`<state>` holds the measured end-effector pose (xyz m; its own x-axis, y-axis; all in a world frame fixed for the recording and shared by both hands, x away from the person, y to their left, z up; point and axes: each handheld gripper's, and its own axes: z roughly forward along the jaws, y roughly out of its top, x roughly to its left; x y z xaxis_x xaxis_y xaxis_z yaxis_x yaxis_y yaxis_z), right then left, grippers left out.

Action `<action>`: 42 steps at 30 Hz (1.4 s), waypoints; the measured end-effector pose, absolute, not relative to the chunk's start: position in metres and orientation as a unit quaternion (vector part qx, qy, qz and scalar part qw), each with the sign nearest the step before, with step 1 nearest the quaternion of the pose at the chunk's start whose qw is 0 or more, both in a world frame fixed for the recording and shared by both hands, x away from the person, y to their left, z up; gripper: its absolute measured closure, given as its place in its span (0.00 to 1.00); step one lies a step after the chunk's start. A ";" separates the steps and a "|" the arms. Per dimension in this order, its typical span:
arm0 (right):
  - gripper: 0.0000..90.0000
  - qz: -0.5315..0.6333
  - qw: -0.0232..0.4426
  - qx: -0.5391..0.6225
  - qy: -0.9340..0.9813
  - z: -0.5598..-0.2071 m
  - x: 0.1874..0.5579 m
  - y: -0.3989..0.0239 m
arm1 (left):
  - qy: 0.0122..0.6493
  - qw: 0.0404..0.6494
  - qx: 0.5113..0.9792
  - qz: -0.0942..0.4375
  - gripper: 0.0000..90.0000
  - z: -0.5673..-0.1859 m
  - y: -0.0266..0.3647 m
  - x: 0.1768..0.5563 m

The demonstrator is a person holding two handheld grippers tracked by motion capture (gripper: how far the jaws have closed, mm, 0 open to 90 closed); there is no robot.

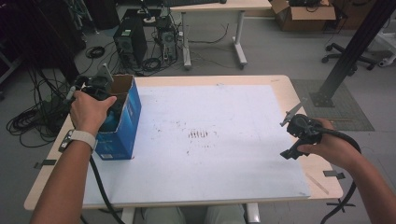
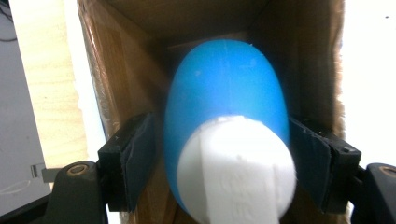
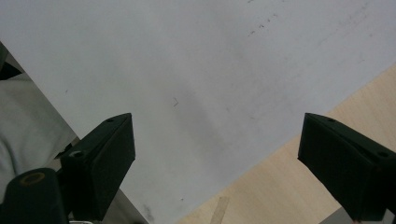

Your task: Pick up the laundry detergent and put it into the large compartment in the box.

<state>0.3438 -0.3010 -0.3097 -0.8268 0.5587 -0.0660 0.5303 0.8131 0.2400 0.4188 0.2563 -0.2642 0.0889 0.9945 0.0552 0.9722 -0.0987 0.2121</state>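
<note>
The smooth blue egg-shaped bottle with a white cap (image 2: 224, 112) lay inside the open blue cardboard box (image 1: 122, 122), long axis running straight ahead between the left gripper (image 2: 224, 158) jaws (parted, left pad clear); the right gripper (image 3: 217, 158) gaped empty, well apart.

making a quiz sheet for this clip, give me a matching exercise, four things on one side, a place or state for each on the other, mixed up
Things:
1. bottle
2. box
3. left claw
4. right claw

Places or states:
a. open and empty, above the white sheet near the table's right edge
b. blue with a white cap, inside the box
c. stands at the table's left edge, top open
d. reaches into the box, a pad on either side of the bottle

Pairs: 1-b, 2-c, 3-d, 4-a
</note>
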 end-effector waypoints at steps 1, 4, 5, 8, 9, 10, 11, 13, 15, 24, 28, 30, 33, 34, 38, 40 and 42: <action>0.12 0.106 0.067 0.287 0.950 -0.310 0.344 -0.301 | 0.669 0.060 0.735 0.092 0.27 -0.264 0.256 0.419; 0.13 0.105 0.067 0.285 0.950 -0.309 0.343 -0.300 | 0.668 0.061 0.736 0.094 0.27 -0.260 0.255 0.418; 0.13 0.106 0.068 0.285 0.950 -0.309 0.342 -0.300 | 0.668 0.063 0.735 0.098 0.27 -0.257 0.255 0.417; 0.13 0.106 0.069 0.285 0.950 -0.307 0.341 -0.300 | 0.666 0.067 0.736 0.101 0.26 -0.250 0.254 0.416; 0.13 0.106 0.069 0.285 0.950 -0.307 0.341 -0.300 | 0.666 0.067 0.736 0.101 0.26 -0.250 0.254 0.416; 0.13 0.107 0.070 0.284 0.950 -0.306 0.341 -0.301 | 0.665 0.070 0.736 0.102 0.26 -0.248 0.253 0.416; 0.13 0.107 0.070 0.284 0.950 -0.306 0.341 -0.301 | 0.664 0.071 0.737 0.105 0.26 -0.245 0.252 0.415; 0.13 0.107 0.071 0.285 0.950 -0.305 0.340 -0.301 | 0.662 0.072 0.738 0.109 0.26 -0.239 0.251 0.415; 0.13 0.107 0.072 0.285 0.950 -0.305 0.339 -0.301 | 0.660 0.075 0.739 0.111 0.26 -0.234 0.250 0.414; 0.13 0.109 0.077 0.285 0.949 -0.300 0.336 -0.302 | 0.649 0.086 0.746 0.123 0.26 -0.208 0.246 0.407; 0.13 0.109 0.078 0.284 0.949 -0.298 0.335 -0.302 | 0.637 0.098 0.754 0.127 0.26 -0.197 0.241 0.402; 0.13 0.109 0.079 0.284 0.949 -0.297 0.335 -0.301 | 0.632 0.100 0.758 0.128 0.26 -0.192 0.238 0.400; 0.13 0.109 0.079 0.283 0.950 -0.296 0.334 -0.300 | 0.615 0.109 0.770 0.128 0.26 -0.182 0.230 0.396; 0.13 0.109 0.080 0.283 0.950 -0.295 0.334 -0.300 | 0.609 0.113 0.774 0.128 0.26 -0.180 0.227 0.394; 0.13 0.110 0.083 0.282 0.949 -0.292 0.333 -0.299 | 0.574 0.140 0.797 0.125 0.26 -0.170 0.213 0.389; 0.13 0.112 0.083 0.282 0.949 -0.292 0.333 -0.299 | 0.551 0.148 0.812 0.126 0.26 -0.166 0.203 0.385; 0.13 0.110 0.083 0.282 0.950 -0.292 0.332 -0.299 | 0.543 0.149 0.817 0.125 0.26 -0.165 0.199 0.384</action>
